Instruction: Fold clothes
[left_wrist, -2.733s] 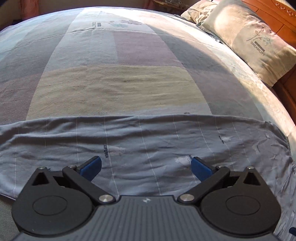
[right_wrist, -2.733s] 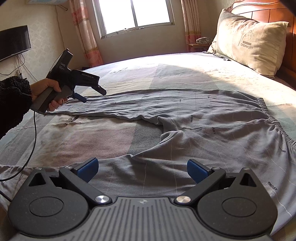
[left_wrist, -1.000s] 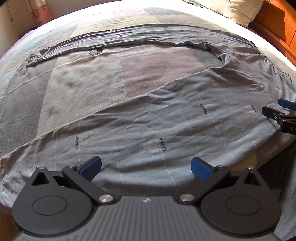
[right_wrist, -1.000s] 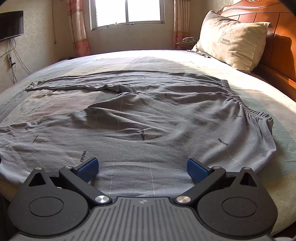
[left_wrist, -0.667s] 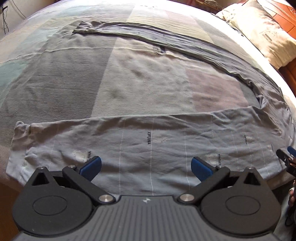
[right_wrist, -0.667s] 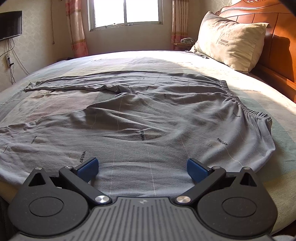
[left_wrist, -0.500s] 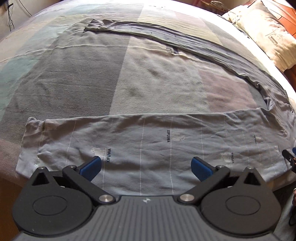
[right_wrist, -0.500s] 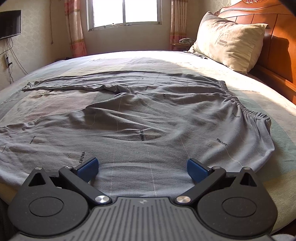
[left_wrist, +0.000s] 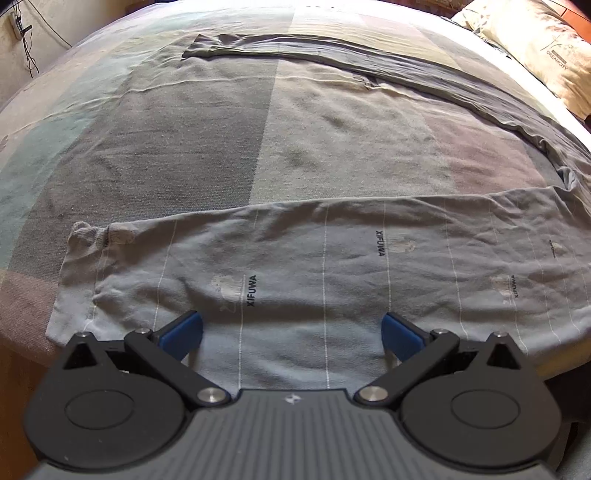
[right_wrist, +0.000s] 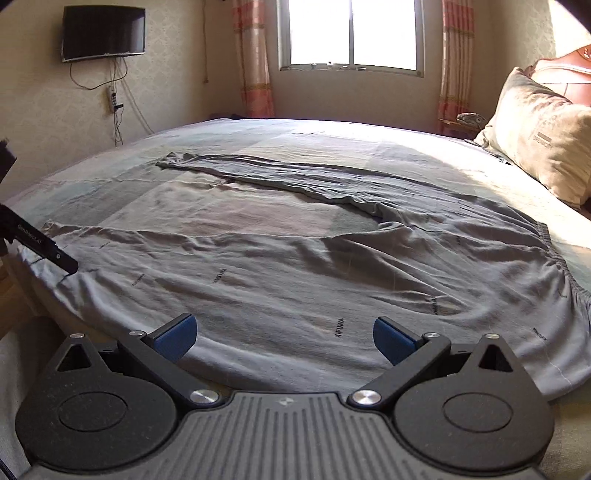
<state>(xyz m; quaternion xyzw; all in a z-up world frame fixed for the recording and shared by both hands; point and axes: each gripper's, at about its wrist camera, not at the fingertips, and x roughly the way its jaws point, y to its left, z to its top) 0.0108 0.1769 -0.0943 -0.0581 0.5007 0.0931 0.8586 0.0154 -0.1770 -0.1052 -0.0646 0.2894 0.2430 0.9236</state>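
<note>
The left gripper (left_wrist: 291, 330) has its blue-padded fingers (left_wrist: 181, 330) spread wide, with nothing between them; it hovers over the near leg (left_wrist: 314, 266) of a pair of grey trousers (right_wrist: 332, 266), close to the hem end of that leg. Whether the fingertips touch the cloth I cannot tell. The right gripper (right_wrist: 282, 334) is likewise spread wide and empty, its fingers over the near edge of the same leg, nearer the seat of the trousers. In the right wrist view a black finger of the left gripper shows at the left edge, its tip over the cloth near the hem.

The trousers lie flat on a bed (left_wrist: 184, 122) covered by a sheet in pale colour blocks. The near leg runs along the bed's near edge, printed with thin white lines and the word XIFUWA, its cuff (left_wrist: 85, 240) crumpled at the left. The far leg (right_wrist: 258, 173) stretches away across the sheet, well apart from the near one, with bare sheet between them; the two join at the right, where the gathered waistband (right_wrist: 557, 266) curves along the cloth's edge.

A beige pillow (right_wrist: 543, 147) leans against a wooden headboard (right_wrist: 569, 64) on the right. Beyond the bed are a window (right_wrist: 351, 33) with pink-striped curtains (right_wrist: 253, 59) and a dark screen (right_wrist: 103, 31) on the wall
</note>
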